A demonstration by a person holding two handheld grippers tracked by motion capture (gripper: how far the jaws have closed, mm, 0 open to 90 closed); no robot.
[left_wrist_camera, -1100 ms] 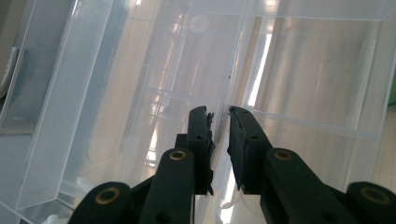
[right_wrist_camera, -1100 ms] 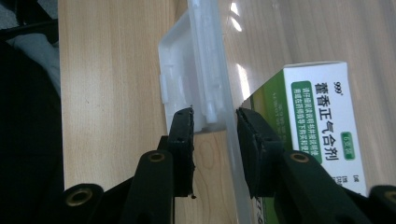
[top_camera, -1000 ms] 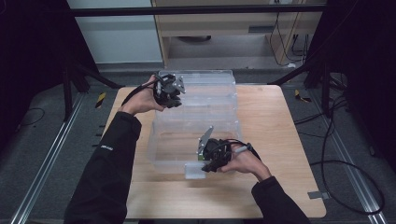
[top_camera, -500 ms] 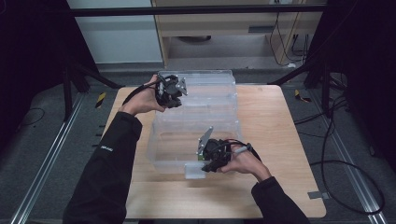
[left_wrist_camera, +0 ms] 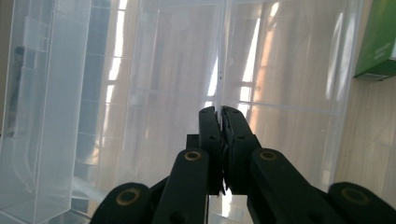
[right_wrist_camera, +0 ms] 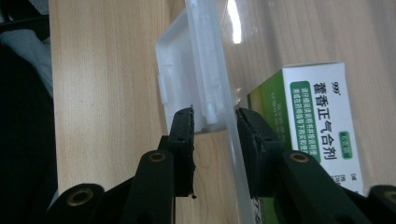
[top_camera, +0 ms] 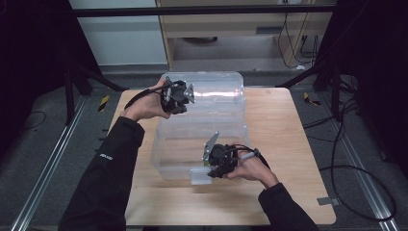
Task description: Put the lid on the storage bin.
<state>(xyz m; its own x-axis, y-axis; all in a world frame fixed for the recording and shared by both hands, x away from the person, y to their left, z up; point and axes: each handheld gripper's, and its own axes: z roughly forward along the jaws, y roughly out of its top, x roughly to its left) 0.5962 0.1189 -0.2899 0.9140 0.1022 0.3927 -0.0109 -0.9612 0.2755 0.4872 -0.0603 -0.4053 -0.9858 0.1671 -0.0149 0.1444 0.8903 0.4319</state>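
Clear plastic bin (top_camera: pixel 211 125) sits mid-table (top_camera: pixel 298 144), tipped on its side by the look of it, thin see-through walls. Landmark = the bin.

Left gripper (top_camera: pixel 179 96) at the bin's far rim. Its jaws have just been closing and now stand pressed together on the thin wall edge (left_wrist_camera: pixel 219 79), which runs up from between the fingertips (left_wrist_camera: pixel 209 122) in the left gripper view. So: clamped on the bin's wall.

Right gripper (top_camera: pixel 220 161) at the bin's near edge, by the white latch tab (top_camera: pixel 199 175). Jaws about a third open and straddling the near wall and latch piece (right_wrist_camera: pixel 198 79); one pad (right_wrist_camera: pixel 183 135) outside on the table side, the other inside. Cannot tell for sure whether the pads actually press the wall; it looks like a loose-to-firm pinch.

Green-and-white medicine box (right_wrist_camera: pixel 310 121) lies inside the bin, just behind the near wall, next to the inner jaw.

Handling judgement: the bin is probably light, semi-stiff but flexy at the walls, smooth and slippery, and likely to crack if pinched hard on a thin edge. Best holds are the thickened rim and the latch area, one on each side, as now. The box inside is loose and could slide if the bin tilts. Keep both grips level and moving together so the walls don't twist.
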